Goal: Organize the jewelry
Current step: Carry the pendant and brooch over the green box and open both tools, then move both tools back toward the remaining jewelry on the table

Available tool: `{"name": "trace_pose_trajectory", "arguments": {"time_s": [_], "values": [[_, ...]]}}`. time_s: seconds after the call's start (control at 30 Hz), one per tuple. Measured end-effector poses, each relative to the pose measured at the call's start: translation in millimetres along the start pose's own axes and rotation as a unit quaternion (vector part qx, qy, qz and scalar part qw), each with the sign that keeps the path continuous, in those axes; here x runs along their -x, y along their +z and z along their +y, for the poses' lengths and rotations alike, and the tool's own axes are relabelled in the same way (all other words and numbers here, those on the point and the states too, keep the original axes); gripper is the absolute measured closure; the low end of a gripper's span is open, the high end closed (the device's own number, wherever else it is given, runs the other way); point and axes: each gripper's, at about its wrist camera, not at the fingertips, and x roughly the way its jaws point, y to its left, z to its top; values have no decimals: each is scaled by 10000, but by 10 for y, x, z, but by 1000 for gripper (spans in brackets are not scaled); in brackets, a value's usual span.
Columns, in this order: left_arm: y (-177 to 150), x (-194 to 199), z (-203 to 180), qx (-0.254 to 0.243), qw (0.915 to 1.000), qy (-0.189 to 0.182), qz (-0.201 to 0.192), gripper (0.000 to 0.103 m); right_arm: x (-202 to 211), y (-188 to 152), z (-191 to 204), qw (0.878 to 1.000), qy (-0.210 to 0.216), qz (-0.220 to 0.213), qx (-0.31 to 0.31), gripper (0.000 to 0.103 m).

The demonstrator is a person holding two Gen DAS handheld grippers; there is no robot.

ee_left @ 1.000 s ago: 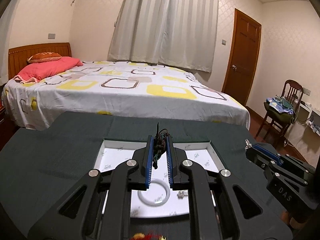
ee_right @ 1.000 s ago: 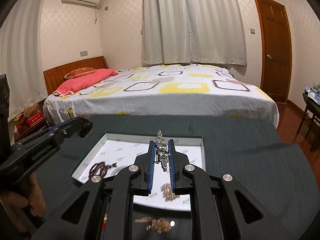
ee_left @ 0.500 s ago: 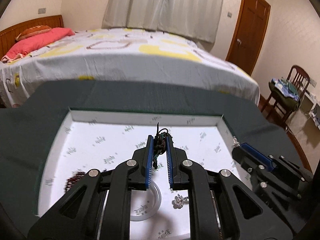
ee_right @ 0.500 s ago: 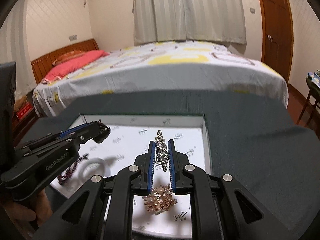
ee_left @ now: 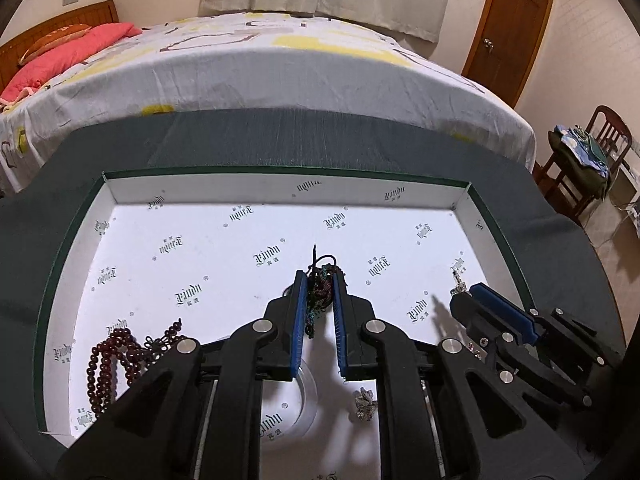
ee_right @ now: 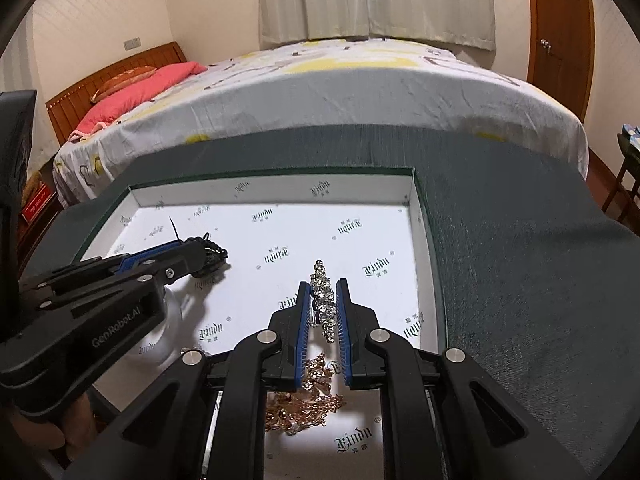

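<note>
A shallow white-lined box (ee_left: 280, 196) (ee_right: 418, 216) lies on the dark green table. My left gripper (ee_left: 320, 280) is shut on a dark braided bracelet (ee_left: 320, 292) just above the box floor; it also shows in the right wrist view (ee_right: 208, 250). My right gripper (ee_right: 324, 286) is shut on a silver crystal bracelet (ee_right: 325, 300) over the box's right half; it shows at the right of the left wrist view (ee_left: 464, 292). In the box lie dark red beads (ee_left: 112, 356), a white bangle (ee_left: 304, 400), a small silver piece (ee_left: 364, 402) and rose-gold jewelry (ee_right: 308, 404).
A bed (ee_left: 280, 64) with a white and yellow cover stands right behind the table. A wooden door (ee_left: 508, 28) and a chair (ee_left: 588, 160) with clothes on it stand at the right. The dark table cloth (ee_right: 520, 280) spreads to the right of the box.
Both grippers have moved forward and down over the box, still holding their bracelets. The box now fills both views, and the left gripper's bracelet hangs close to the box floor.
</note>
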Motion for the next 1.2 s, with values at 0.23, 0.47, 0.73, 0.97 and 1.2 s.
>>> {"name": "trace_pose_trajectory", "arguments": {"time_s": [0.23,0.47,0.73,0.97,1.2], "values": [[7,-8,-8,-50,10000,-12,-8,75,-23,-35,9,10000,55,73,-10,89],[32,47,49,80,9999,-111,-89,48,74,-4,35,9999,59,-162,-10,49],[-9,534,118,-41,9977,-129,-662,35,475,-2,-1,9985,25,-520,-181,48],[-388,1128,324,-53,9947,142,-1020,35,901,-350,193,9978,13,-646,-160,48],[-875,1543,673,217,9947,497,-870,35,1113,-770,501,9985,144,-528,-37,48]]}}
